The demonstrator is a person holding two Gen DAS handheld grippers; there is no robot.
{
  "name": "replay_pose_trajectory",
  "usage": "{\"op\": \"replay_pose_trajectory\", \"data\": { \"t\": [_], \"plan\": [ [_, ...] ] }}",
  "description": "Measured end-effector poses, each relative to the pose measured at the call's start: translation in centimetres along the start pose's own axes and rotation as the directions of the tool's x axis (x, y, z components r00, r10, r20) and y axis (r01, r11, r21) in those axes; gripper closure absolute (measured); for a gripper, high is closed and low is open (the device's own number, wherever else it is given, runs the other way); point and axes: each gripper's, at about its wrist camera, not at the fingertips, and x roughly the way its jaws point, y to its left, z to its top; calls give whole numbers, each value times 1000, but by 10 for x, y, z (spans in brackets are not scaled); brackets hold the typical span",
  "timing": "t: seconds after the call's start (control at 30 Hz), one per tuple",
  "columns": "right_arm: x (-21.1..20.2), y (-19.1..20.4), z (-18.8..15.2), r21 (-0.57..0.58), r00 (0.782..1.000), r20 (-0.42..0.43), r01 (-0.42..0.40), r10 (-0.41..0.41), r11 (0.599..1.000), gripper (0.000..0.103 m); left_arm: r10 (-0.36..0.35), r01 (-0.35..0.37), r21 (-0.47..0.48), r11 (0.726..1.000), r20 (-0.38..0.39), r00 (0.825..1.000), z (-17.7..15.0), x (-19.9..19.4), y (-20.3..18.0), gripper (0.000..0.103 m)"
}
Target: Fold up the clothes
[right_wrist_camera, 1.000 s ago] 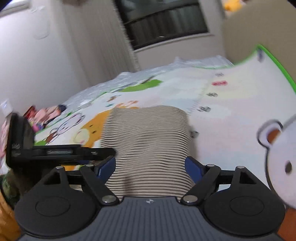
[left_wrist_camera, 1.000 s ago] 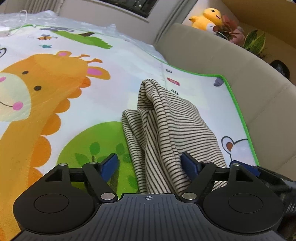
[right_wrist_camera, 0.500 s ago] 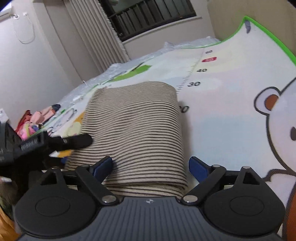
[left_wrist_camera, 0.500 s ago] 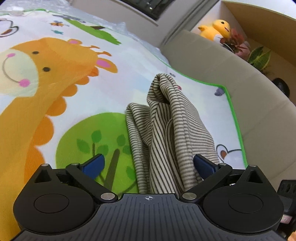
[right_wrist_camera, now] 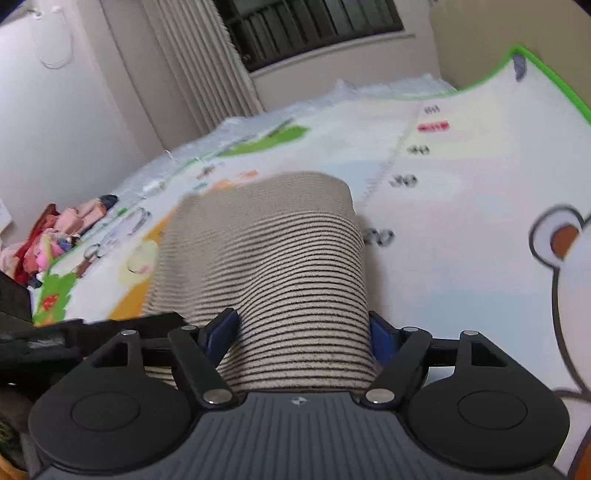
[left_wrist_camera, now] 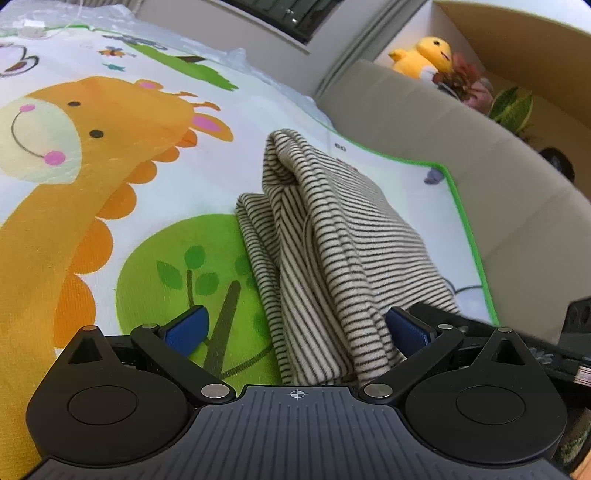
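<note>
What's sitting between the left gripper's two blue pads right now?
In the left wrist view, the left gripper is open. The near end of the folded striped garment lies against the right-hand pad; bare green play mat fills the rest.

The left wrist camera is sitting low and close behind the left gripper (left_wrist_camera: 295, 328), looking along the striped garment (left_wrist_camera: 343, 240) on the play mat (left_wrist_camera: 110, 192) toward the beige sofa back (left_wrist_camera: 424, 122) and yellow plush duck (left_wrist_camera: 424, 55). The right wrist camera is riding just behind the right gripper (right_wrist_camera: 301, 332), facing across the garment (right_wrist_camera: 273, 266) toward the window (right_wrist_camera: 306, 29). Both views are sharing the garment and mat.
</note>
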Motion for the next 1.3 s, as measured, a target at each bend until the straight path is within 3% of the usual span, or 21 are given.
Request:
{"op": "replay_pose_trajectory", "data": {
  "t": [0.27,0.47,0.53,0.63,0.73,0.8,0.87,1.0,1.1,1.17,1.23,1.3],
  "plan": [
    [-4,-3,-6,2,1000,9,-5,5,1000,25,10,-10,28,1000,-4,1000,-2,0,-2,0],
    [-15,5,40,-66,994,113,18,-11,998,23,-2,2,13,1000,-6,1000,-1,-1,1,0],
    [-1,1,61,-55,995,94,22,-17,998,14,-4,4,14,1000,-7,1000,-1,-1,1,0],
    [37,-16,74,26,999,8,36,-37,999,12,-7,7,16,1000,-9,1000,-2,-1,1,0],
    [71,-42,70,219,994,-92,-33,54,975,10,-12,12,19,1000,-14,1000,-1,0,2,0],
    [66,-46,70,297,989,-66,-105,130,949,35,-14,14,22,1000,-17,1000,-2,0,2,0],
    [54,-41,73,317,981,-16,-178,193,932,46,-18,18,27,999,-18,1000,-2,0,2,0],
    [24,-11,81,140,963,67,-267,260,953,54,-36,36,28,999,-16,999,-3,-1,5,0],
    [36,-2,72,28,996,29,-86,85,996,54,-49,49,20,999,-15,999,-3,-1,7,0],
    [51,-13,61,9,998,14,65,-65,998,51,-39,40,32,999,-16,999,-4,0,5,0],
    [51,-27,49,31,996,50,74,-76,997,42,-28,29,42,999,-19,999,-4,0,2,0],
    [46,-34,42,81,996,65,58,-63,995,42,-22,24,45,999,-28,999,-2,0,0,0]
  ]
}}
